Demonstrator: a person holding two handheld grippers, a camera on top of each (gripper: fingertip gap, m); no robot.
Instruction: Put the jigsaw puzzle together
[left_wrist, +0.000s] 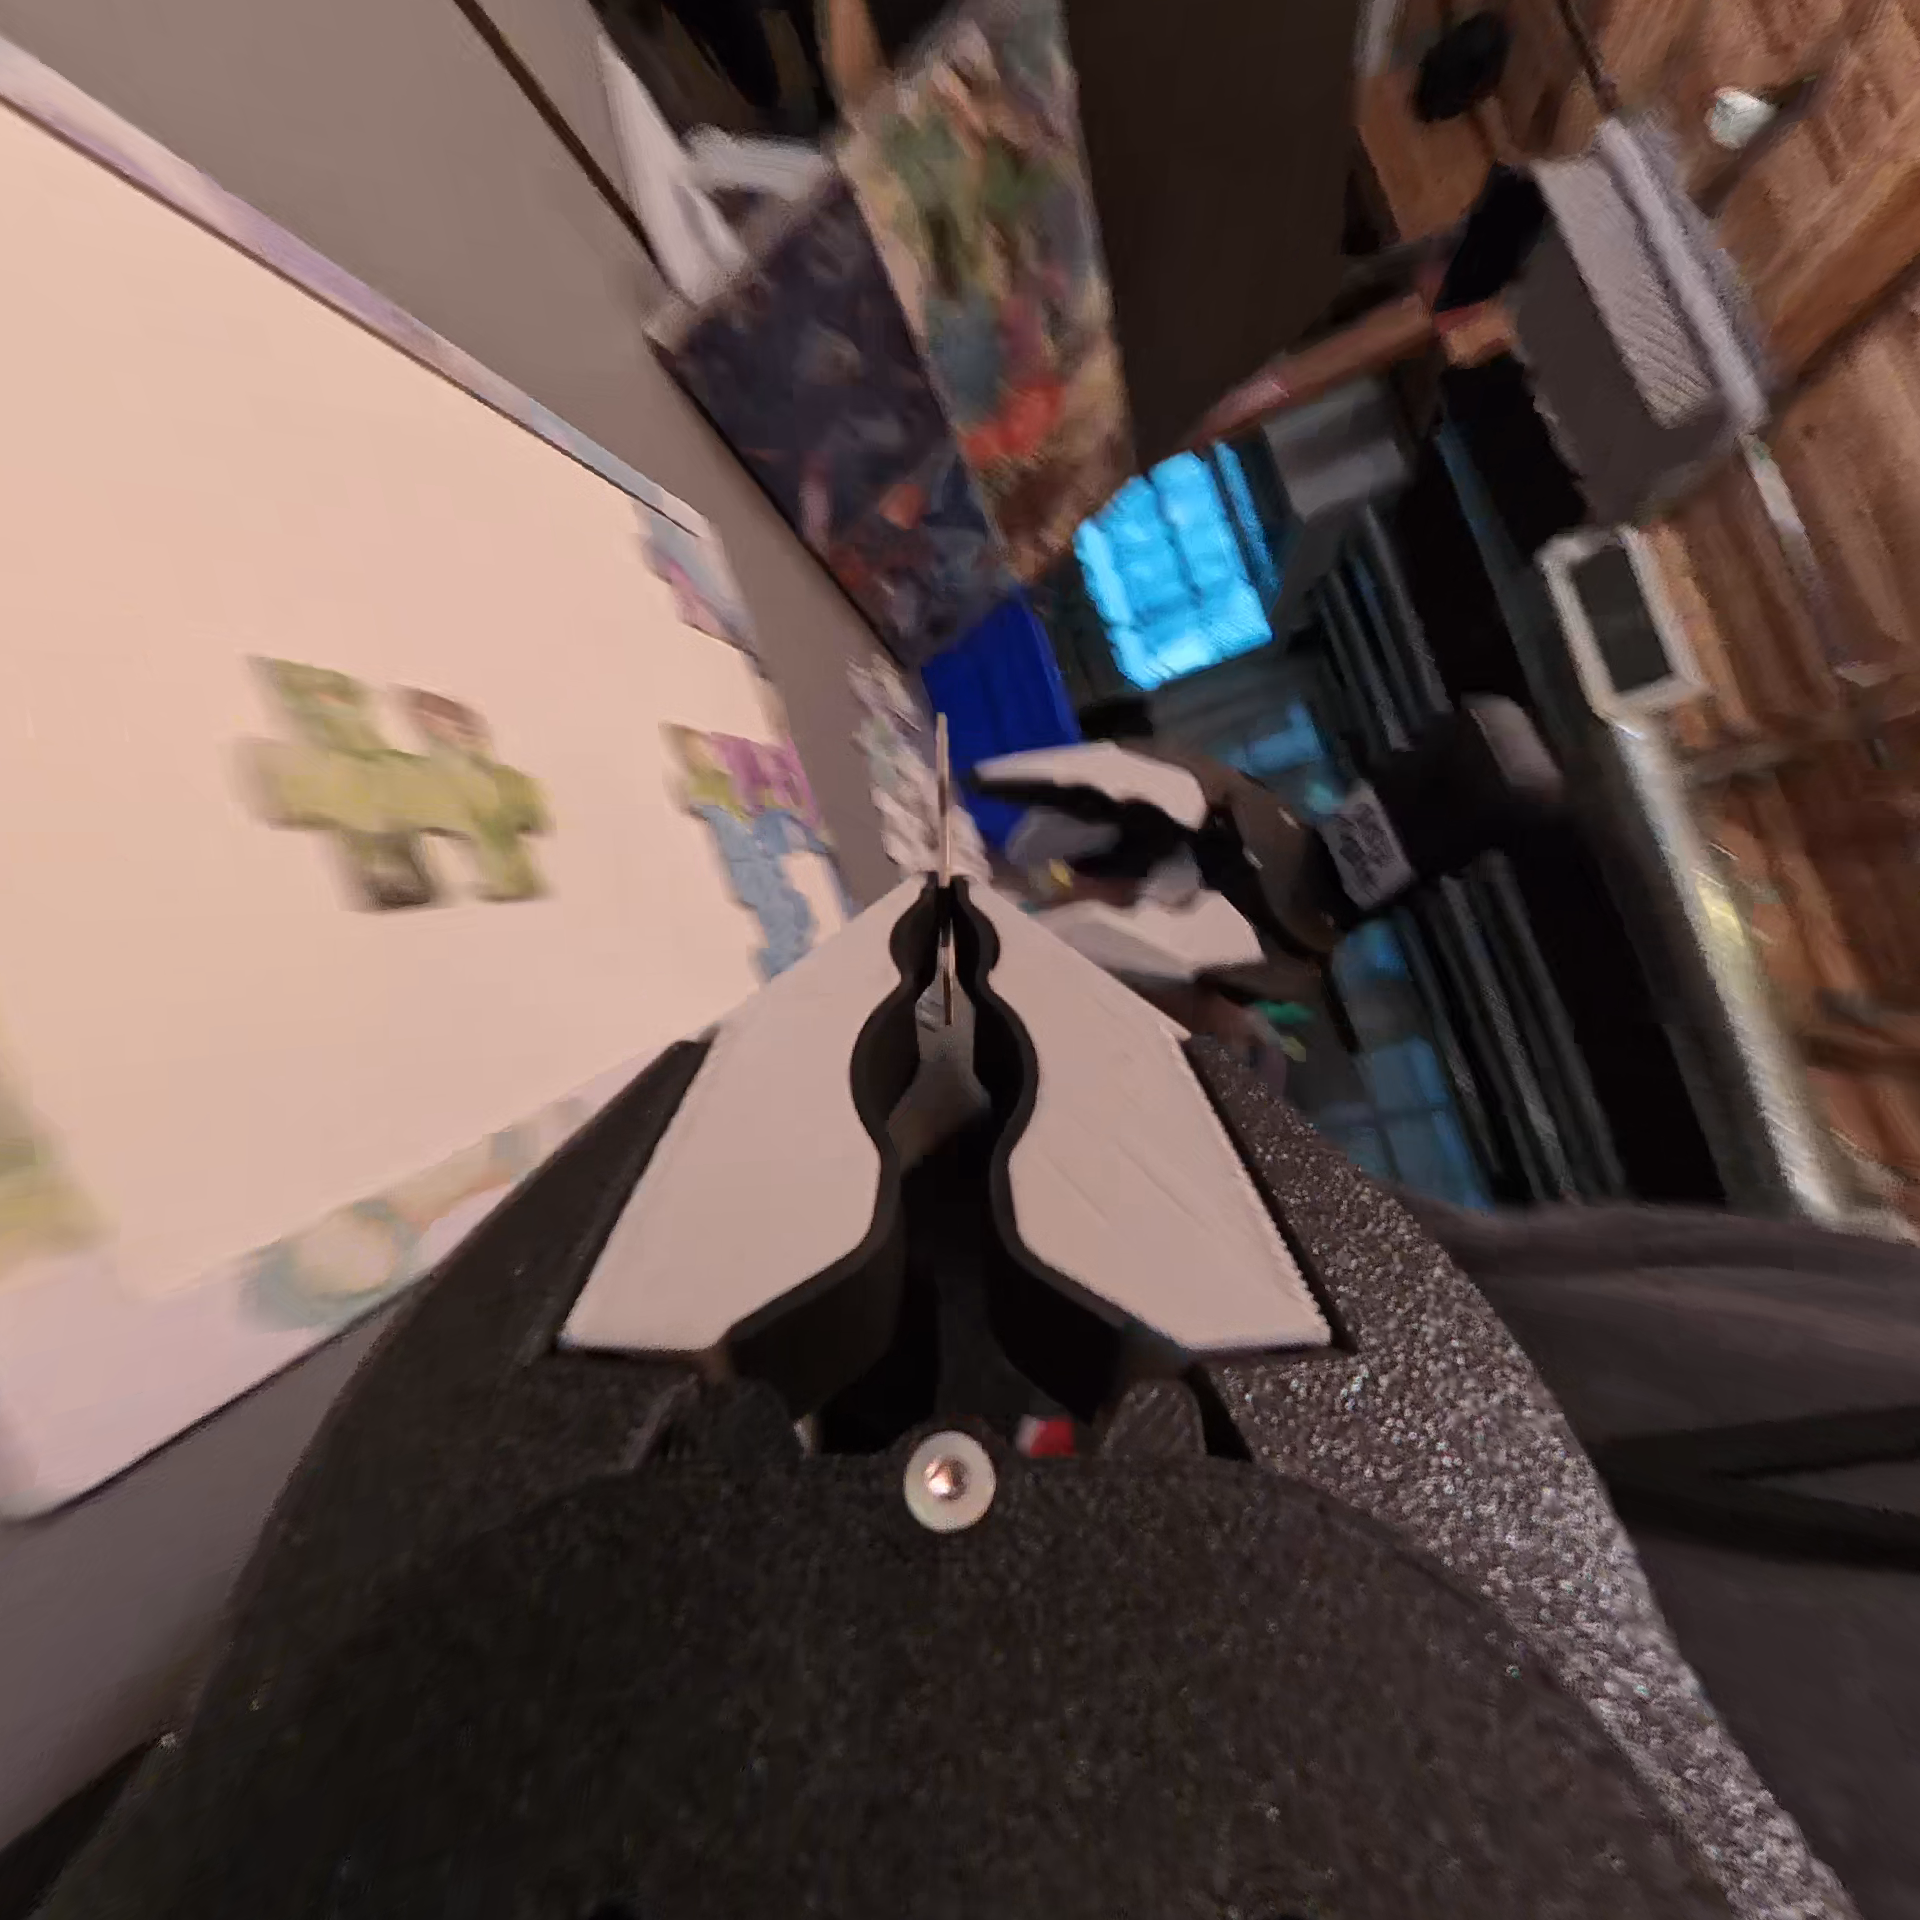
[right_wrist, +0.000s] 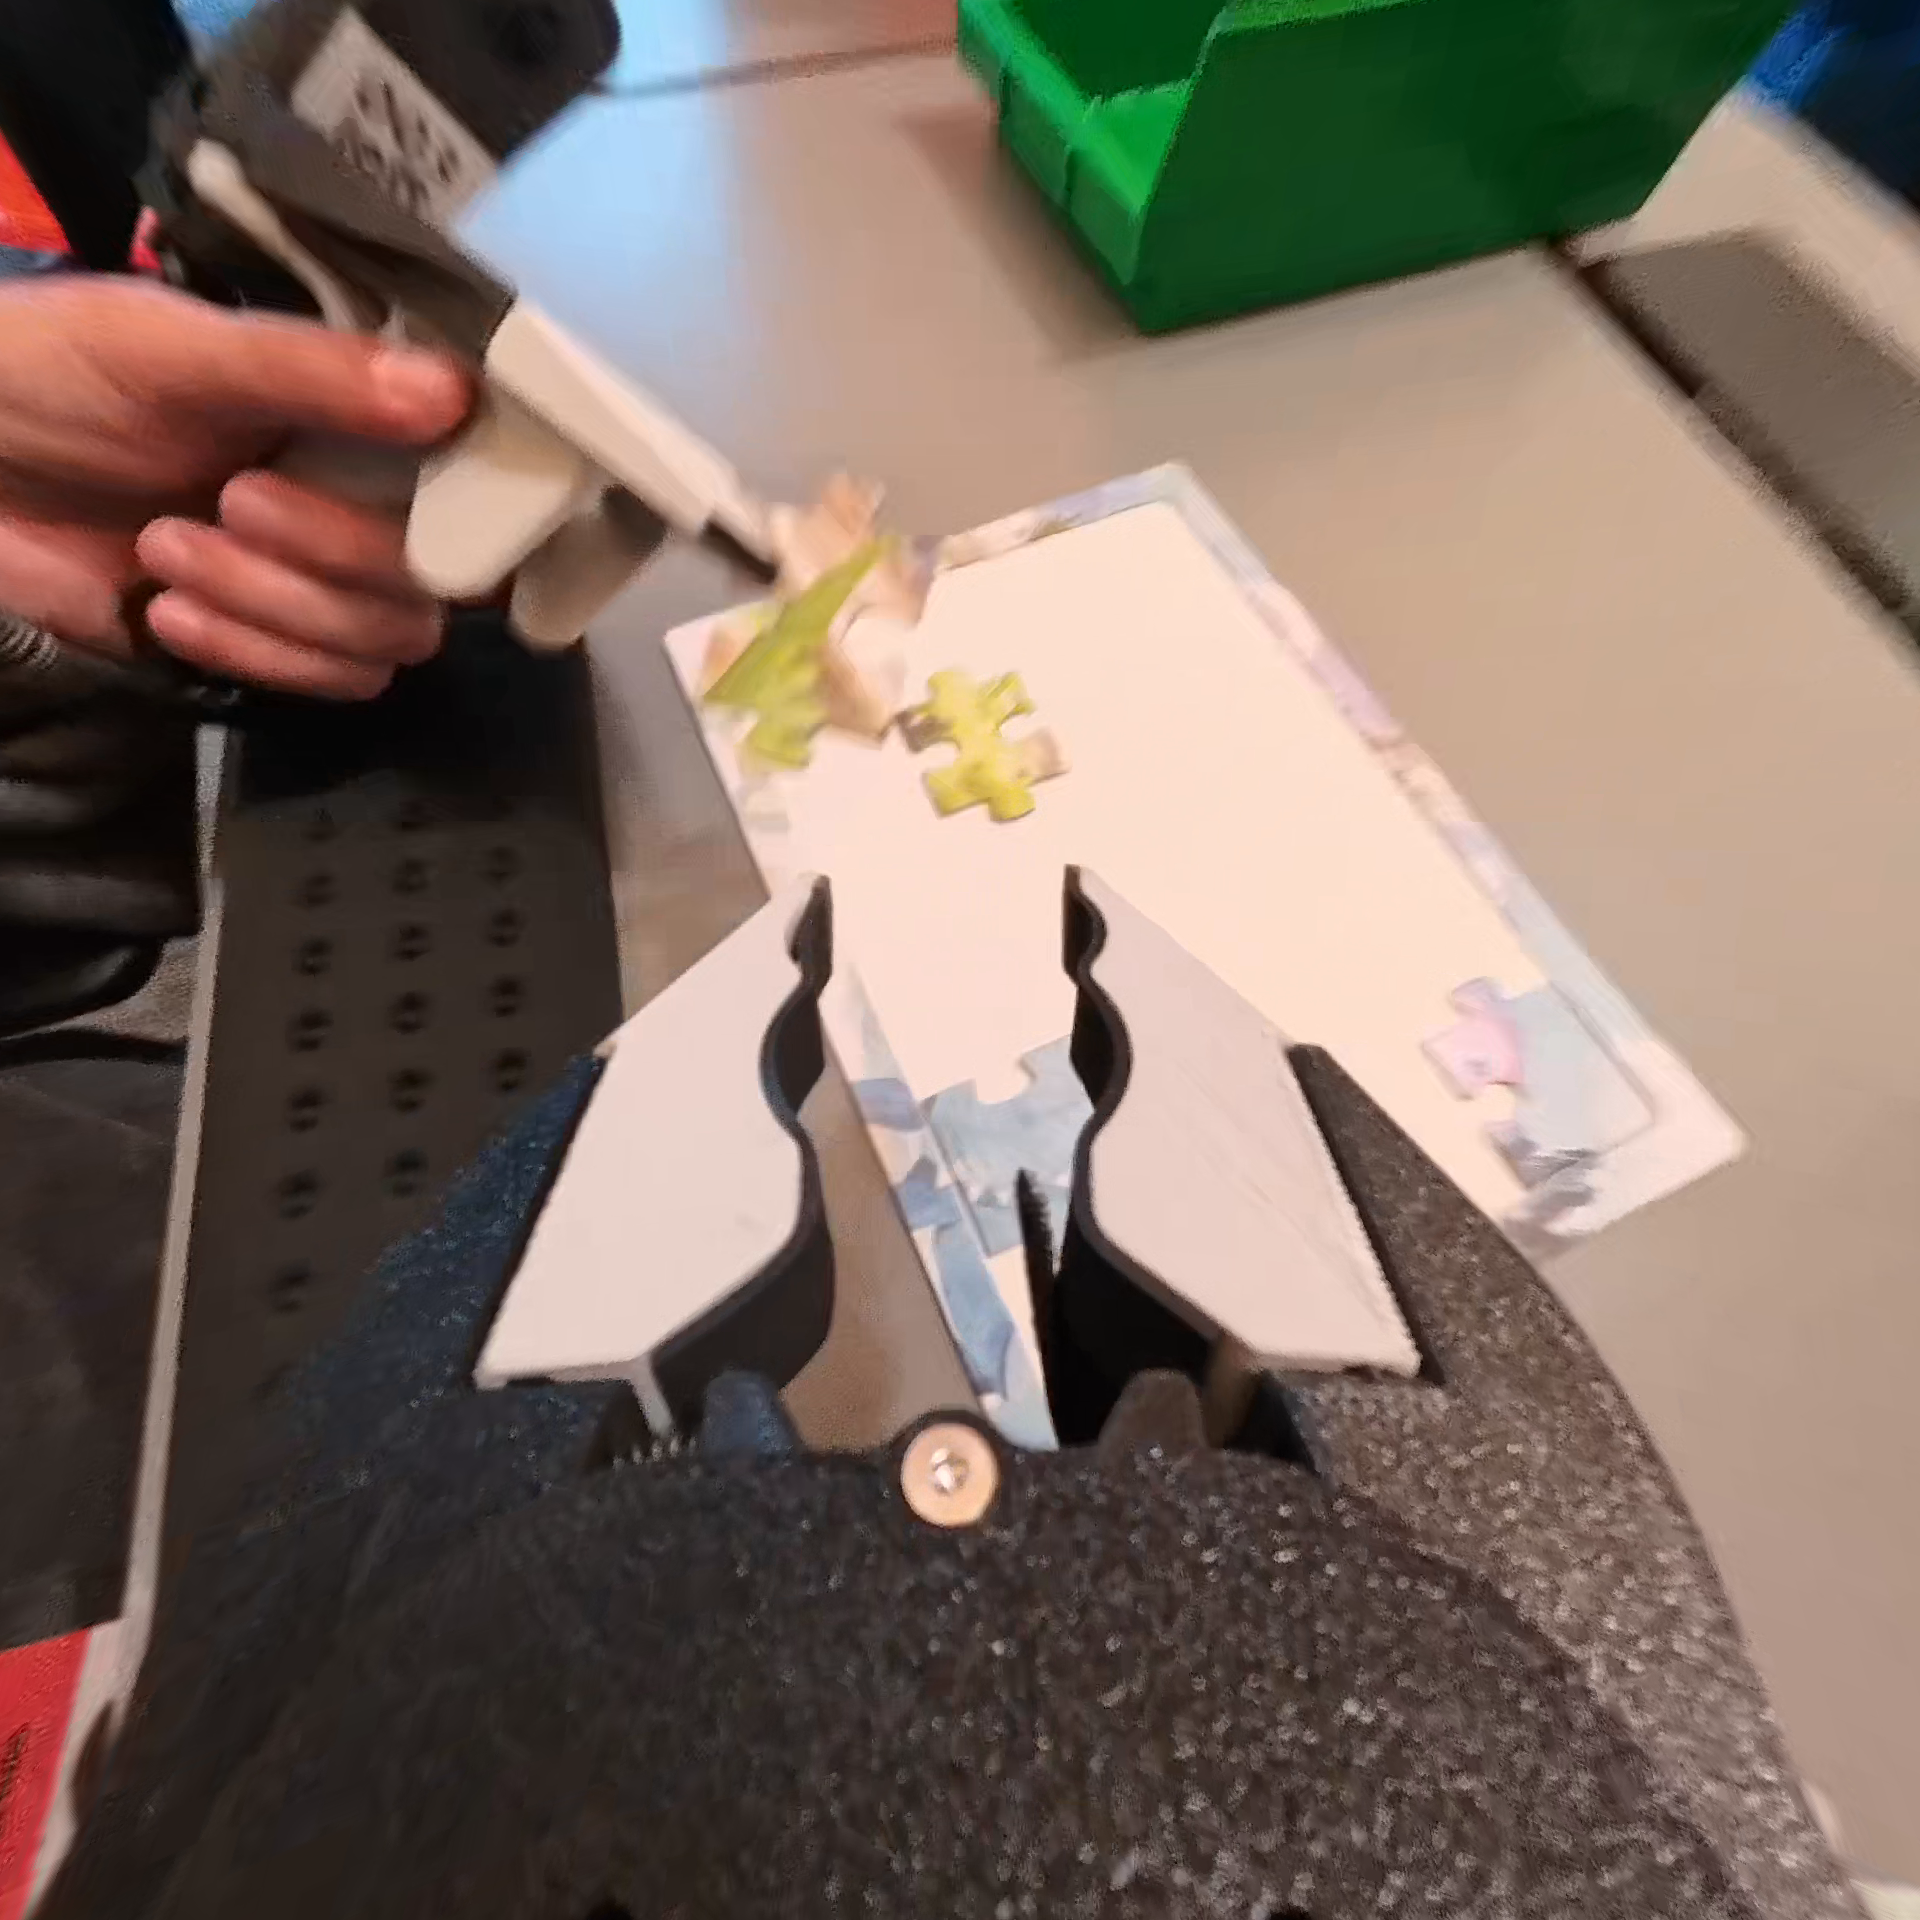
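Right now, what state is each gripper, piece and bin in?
Left gripper: shut on a puzzle piece, held edge-on.
Right gripper: open, empty, over the puzzle tray.
Green piece: loose, flat on the tray.
Green bin: open-topped, contents unseen.

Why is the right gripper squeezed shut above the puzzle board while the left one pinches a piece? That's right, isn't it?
Not quite. The right gripper is open, not shut: the right wrist view shows a wide gap between its fingers, with the puzzle board visible through it. The rest holds: the left gripper pinches a thin puzzle piece edge-on.
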